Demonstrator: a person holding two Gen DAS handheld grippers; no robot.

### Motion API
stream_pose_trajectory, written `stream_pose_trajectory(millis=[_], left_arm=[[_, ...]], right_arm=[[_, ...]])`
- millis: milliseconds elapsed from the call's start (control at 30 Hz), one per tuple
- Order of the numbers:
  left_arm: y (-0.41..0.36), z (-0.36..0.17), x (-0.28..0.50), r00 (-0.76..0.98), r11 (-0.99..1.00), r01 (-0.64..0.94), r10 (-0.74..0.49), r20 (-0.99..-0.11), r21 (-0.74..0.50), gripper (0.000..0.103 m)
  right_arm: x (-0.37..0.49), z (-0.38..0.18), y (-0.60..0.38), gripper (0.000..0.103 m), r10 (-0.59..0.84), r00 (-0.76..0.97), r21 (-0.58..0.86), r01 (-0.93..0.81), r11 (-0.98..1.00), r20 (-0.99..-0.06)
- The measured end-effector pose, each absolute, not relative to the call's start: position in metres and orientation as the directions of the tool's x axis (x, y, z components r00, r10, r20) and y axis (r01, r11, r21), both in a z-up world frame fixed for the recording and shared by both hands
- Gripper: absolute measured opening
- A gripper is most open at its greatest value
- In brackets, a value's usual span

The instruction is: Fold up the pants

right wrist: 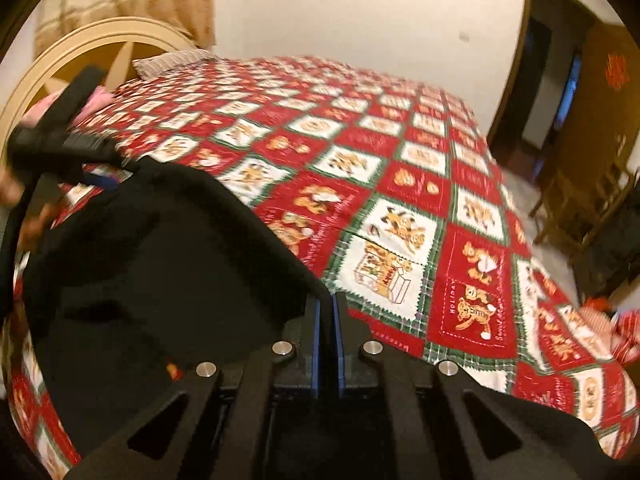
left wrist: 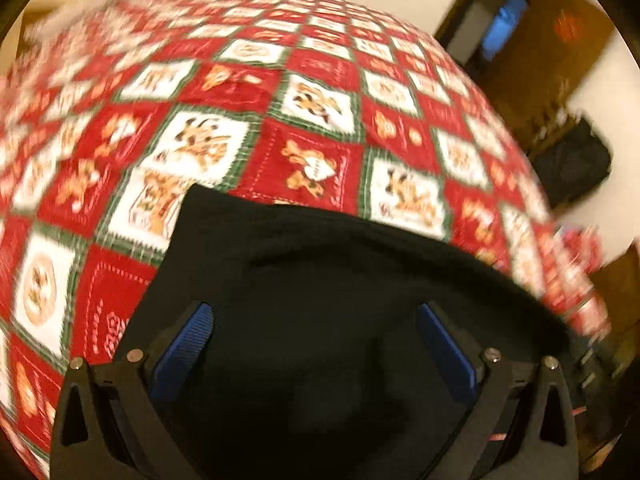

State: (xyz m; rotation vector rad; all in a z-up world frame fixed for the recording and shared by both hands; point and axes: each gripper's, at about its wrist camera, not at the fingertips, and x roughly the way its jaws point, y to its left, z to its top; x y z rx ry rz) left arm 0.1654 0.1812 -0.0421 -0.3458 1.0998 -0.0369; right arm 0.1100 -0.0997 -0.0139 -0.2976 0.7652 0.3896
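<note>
The black pants (left wrist: 320, 280) lie on a bed with a red, white and green Christmas quilt (left wrist: 280, 92). In the left wrist view my left gripper (left wrist: 314, 316) is open, its blue pads spread wide above the pants, holding nothing. In the right wrist view my right gripper (right wrist: 328, 304) is shut on the edge of the pants (right wrist: 160, 280), which drape away to the left. The left gripper (right wrist: 60, 148) also shows there at the far left, over the far end of the pants. The view is motion-blurred.
The quilt (right wrist: 400, 184) covers the whole bed. A cream headboard (right wrist: 80, 40) and a pillow (right wrist: 172, 60) are at the far left. A dark doorway (right wrist: 540, 80) and wooden chair (right wrist: 580, 208) stand to the right of the bed.
</note>
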Motion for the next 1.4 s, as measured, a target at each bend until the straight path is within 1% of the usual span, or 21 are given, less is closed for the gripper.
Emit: stream_pose_trajectory(millis=[100,167,233,333,467,533,667,700,733,767,800,833,867,900,933,967,1000,1033,1133,1267,1400], left_arm=[[0.193,-0.038,0.167,0.454,0.900,-0.219,-0.247,-0.856,-0.376,0.103],[0.192,-0.038,0.168,0.448,0.886,-0.232,-0.269,-0.852,-0.402,0.103],[0.187,-0.038,0.172,0.441,0.883,-0.236,-0.275,-0.854,-0.406,0.103],[0.174,-0.038,0.185,0.412,0.889,-0.230,-0.280,-0.867,-0.396,0.103],[0.150,-0.043,0.206,0.326,0.911,-0.201,-0.284,-0.902,-0.359,0.103],[0.144,-0.044,0.210,0.306,0.917,-0.205,-0.273,-0.912,-0.343,0.103],[0.135,-0.048,0.216,0.259,0.937,-0.207,-0.226,-0.939,-0.283,0.103],[0.133,-0.051,0.216,0.247,0.943,-0.204,-0.210,-0.946,-0.262,0.099],[0.132,-0.053,0.215,0.237,0.952,-0.201,-0.182,-0.954,-0.231,0.087],[0.132,-0.055,0.214,0.234,0.955,-0.196,-0.174,-0.957,-0.221,0.080],[0.133,-0.056,0.213,0.231,0.956,-0.192,-0.173,-0.957,-0.220,0.067],[0.135,-0.057,0.210,0.238,0.953,-0.190,-0.187,-0.953,-0.234,0.049],[0.140,-0.057,0.206,0.260,0.942,-0.189,-0.223,-0.940,-0.276,0.041],[0.144,-0.056,0.201,0.280,0.931,-0.191,-0.253,-0.926,-0.312,0.026],[0.150,-0.053,0.196,0.306,0.914,-0.193,-0.290,-0.907,-0.357,0.019],[0.156,-0.048,0.187,0.347,0.894,-0.186,-0.329,-0.878,-0.408,0.017],[0.159,-0.043,0.181,0.372,0.886,-0.177,-0.342,-0.863,-0.428,0.015],[0.164,-0.032,0.168,0.431,0.875,-0.153,-0.360,-0.827,-0.460,0.014],[0.168,-0.007,0.136,0.548,0.865,-0.077,-0.379,-0.746,-0.496,0.013],[0.179,0.021,0.082,0.683,0.858,0.007,-0.380,-0.624,-0.514,0.013],[0.191,0.018,0.025,0.776,0.866,0.038,-0.339,-0.532,-0.498,0.013]], right_arm=[[0.086,-0.013,-0.093,0.005,0.221,0.697,-0.183,-0.455,0.871,-0.682],[0.072,-0.013,-0.089,0.005,0.221,0.719,-0.211,-0.459,0.863,-0.659],[0.060,-0.016,-0.081,0.005,0.207,0.743,-0.268,-0.465,0.844,-0.637],[0.043,-0.018,-0.069,0.005,0.191,0.780,-0.365,-0.475,0.801,-0.596],[0.027,-0.021,-0.056,0.005,0.172,0.819,-0.475,-0.473,0.742,-0.547],[0.021,-0.024,-0.053,0.005,0.169,0.826,-0.509,-0.478,0.716,-0.538],[0.017,-0.025,-0.054,0.005,0.164,0.829,-0.521,-0.477,0.707,-0.535],[0.017,-0.023,-0.055,0.005,0.162,0.832,-0.521,-0.471,0.712,-0.531],[0.016,-0.021,-0.056,0.005,0.160,0.835,-0.521,-0.465,0.716,-0.526],[0.016,-0.019,-0.056,0.005,0.159,0.838,-0.521,-0.460,0.719,-0.521],[0.015,-0.017,-0.056,0.005,0.156,0.841,-0.521,-0.454,0.723,-0.517],[0.014,-0.014,-0.057,0.005,0.155,0.844,-0.518,-0.448,0.728,-0.513],[0.012,-0.010,-0.057,0.005,0.155,0.848,-0.512,-0.441,0.737,-0.507],[0.007,-0.007,-0.059,0.005,0.155,0.851,-0.508,-0.435,0.743,-0.502],[0.004,-0.005,-0.059,0.005,0.156,0.854,-0.506,-0.431,0.747,-0.497],[0.001,-0.003,-0.059,0.005,0.158,0.856,-0.503,-0.427,0.751,-0.492],[-0.004,0.000,-0.060,0.005,0.161,0.858,-0.497,-0.425,0.756,-0.487],[-0.011,0.002,-0.060,0.005,0.168,0.858,-0.488,-0.425,0.762,-0.486],[-0.030,0.005,-0.057,0.005,0.184,0.857,-0.479,-0.433,0.764,-0.481],[-0.049,-0.003,-0.048,0.005,0.204,0.846,-0.476,-0.458,0.751,-0.492],[-0.064,-0.023,-0.033,0.005,0.207,0.830,-0.512,-0.495,0.702,-0.518]])
